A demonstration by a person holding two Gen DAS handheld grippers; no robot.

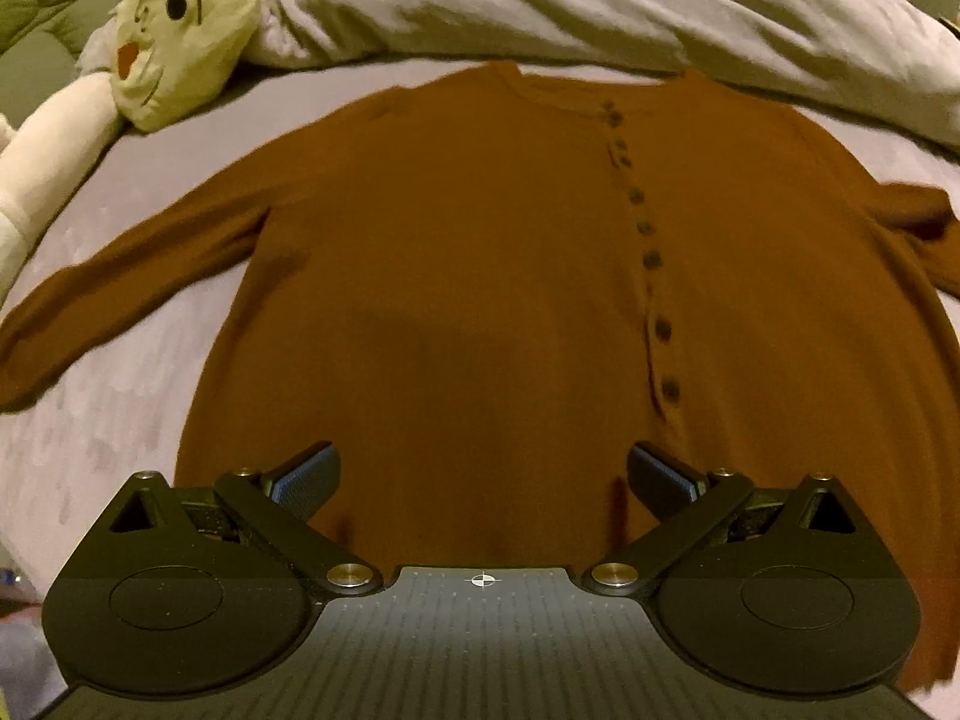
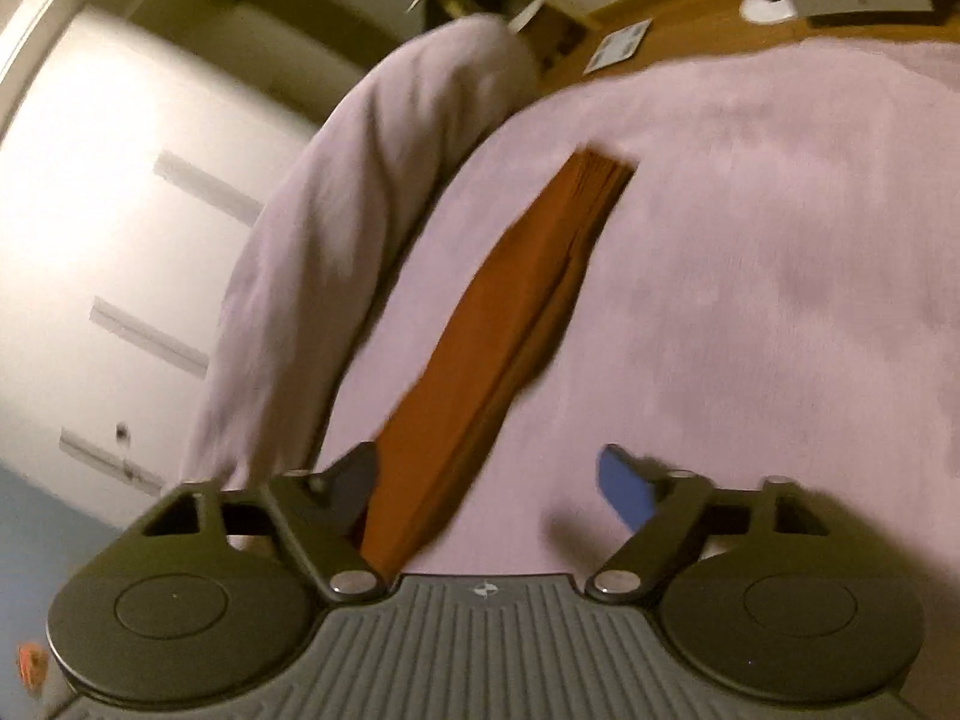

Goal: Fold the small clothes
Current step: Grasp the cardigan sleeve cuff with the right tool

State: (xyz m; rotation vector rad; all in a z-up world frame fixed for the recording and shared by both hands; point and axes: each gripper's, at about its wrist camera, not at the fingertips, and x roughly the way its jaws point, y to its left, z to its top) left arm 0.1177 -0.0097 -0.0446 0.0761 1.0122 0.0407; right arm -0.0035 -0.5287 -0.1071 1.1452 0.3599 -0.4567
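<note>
A rust-brown button-front cardigan (image 1: 480, 240) lies spread flat, front up, on a pale lilac bed sheet (image 1: 120, 420). Both sleeves stretch out sideways. My left gripper (image 1: 483, 468) hovers over the lower hem, open, with nothing between its blue pads. In the blurred right wrist view, one brown sleeve (image 2: 510, 300) runs away from me across the sheet (image 2: 750, 300). My right gripper (image 2: 489, 468) stands open over the sleeve's near end. The cloth passes close beside the left finger (image 2: 354, 480), and the pads do not press on it.
A pale yellow plush toy (image 1: 180, 30) lies at the far left by the cardigan's shoulder. A bunched grey duvet (image 1: 540, 0) runs along the back and also shows left of the sleeve (image 2: 360, 210). Beyond the bed are white cupboard doors (image 2: 120, 210) and wooden floor (image 2: 660, 12).
</note>
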